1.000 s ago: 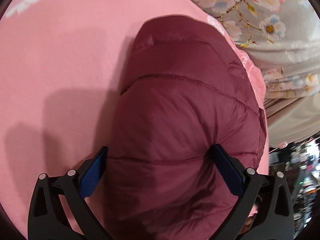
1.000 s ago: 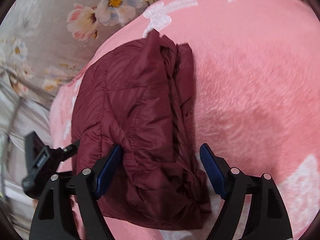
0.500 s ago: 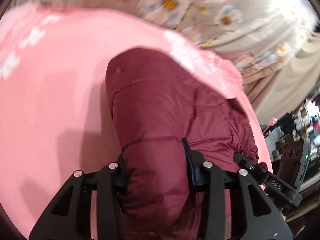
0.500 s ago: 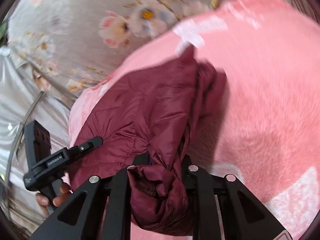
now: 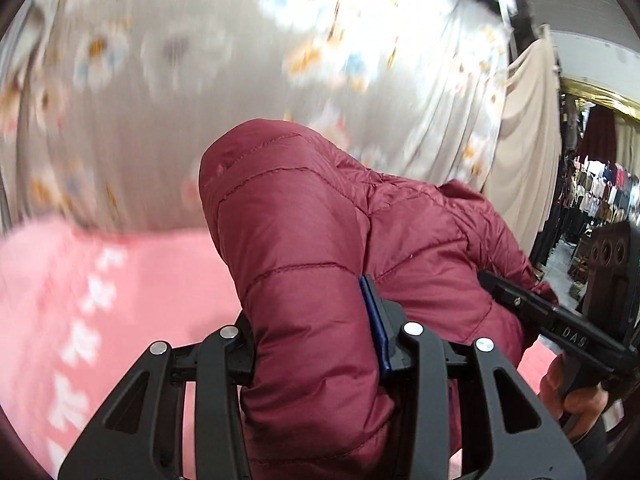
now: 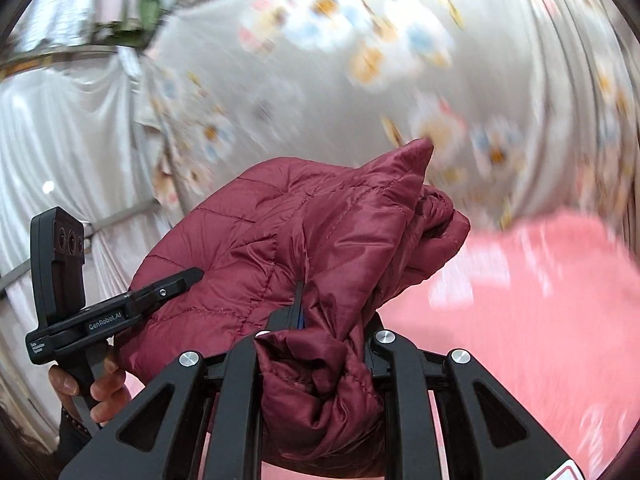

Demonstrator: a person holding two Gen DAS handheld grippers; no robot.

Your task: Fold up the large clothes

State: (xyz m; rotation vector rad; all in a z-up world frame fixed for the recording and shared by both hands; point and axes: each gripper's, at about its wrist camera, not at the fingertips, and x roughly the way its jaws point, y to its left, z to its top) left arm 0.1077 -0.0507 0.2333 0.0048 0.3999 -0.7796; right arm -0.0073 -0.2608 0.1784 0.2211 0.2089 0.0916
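A folded maroon quilted puffer jacket point(image 5: 320, 240) is held up off the pink blanket point(image 5: 120, 280). My left gripper point(image 5: 312, 340) is shut on one end of the bundle. My right gripper point(image 6: 332, 332) is shut on the other end, where the fabric bunches between the fingers; the jacket point(image 6: 304, 232) fills the middle of the right wrist view. The right gripper also shows in the left wrist view point(image 5: 560, 324), and the left gripper shows in the right wrist view point(image 6: 120, 308). The jacket hangs between both, tilted up.
The pink blanket point(image 6: 520, 300) with white patterns lies below. A grey floral cloth point(image 5: 240, 60) hangs behind; it also shows in the right wrist view point(image 6: 360, 60). A beige curtain point(image 5: 528, 140) and a shop interior with hanging clothes point(image 5: 600, 192) are at the right.
Both grippers closed on the folded jacket and lifted it off the pink blanket. The views tilted upward toward the floral cloth.
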